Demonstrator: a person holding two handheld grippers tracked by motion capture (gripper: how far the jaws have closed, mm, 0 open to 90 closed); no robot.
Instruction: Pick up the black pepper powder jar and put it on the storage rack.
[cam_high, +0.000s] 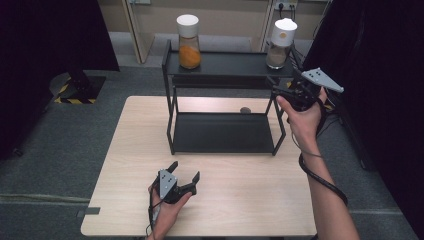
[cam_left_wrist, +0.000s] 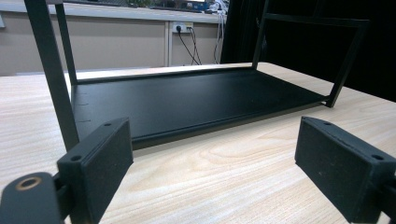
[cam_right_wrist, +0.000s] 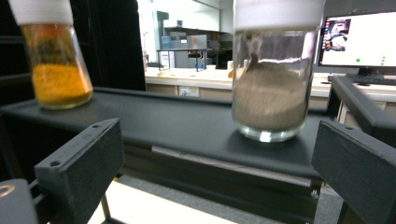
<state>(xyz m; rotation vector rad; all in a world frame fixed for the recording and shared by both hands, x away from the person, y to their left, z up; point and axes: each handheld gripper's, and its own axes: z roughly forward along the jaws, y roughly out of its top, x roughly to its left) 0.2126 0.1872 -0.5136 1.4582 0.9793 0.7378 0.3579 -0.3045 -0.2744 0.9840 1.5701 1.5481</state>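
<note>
A black two-tier rack (cam_high: 225, 64) stands at the back of the wooden table (cam_high: 250, 190). On its top shelf (cam_right_wrist: 177, 123) are a jar of orange powder (cam_high: 189, 47) (cam_right_wrist: 57, 70) and a jar of grey-brown powder (cam_high: 280, 46) (cam_right_wrist: 271, 88), both with white lids. My right gripper (cam_high: 281, 89) (cam_right_wrist: 217, 163) is held at the rack's right end, level with the top shelf. It is open and empty, and the grey-brown jar stands a little beyond its jaws. My left gripper (cam_high: 185, 170) (cam_left_wrist: 212, 158) rests open and empty on the table, facing the rack's lower shelf (cam_left_wrist: 187, 100).
A small dark object (cam_high: 245, 110) lies on the table behind the lower shelf. Black curtains hang at both sides. A monitor (cam_right_wrist: 357, 39) and desks stand in the background of the right gripper view. Bare tabletop lies in front of the rack.
</note>
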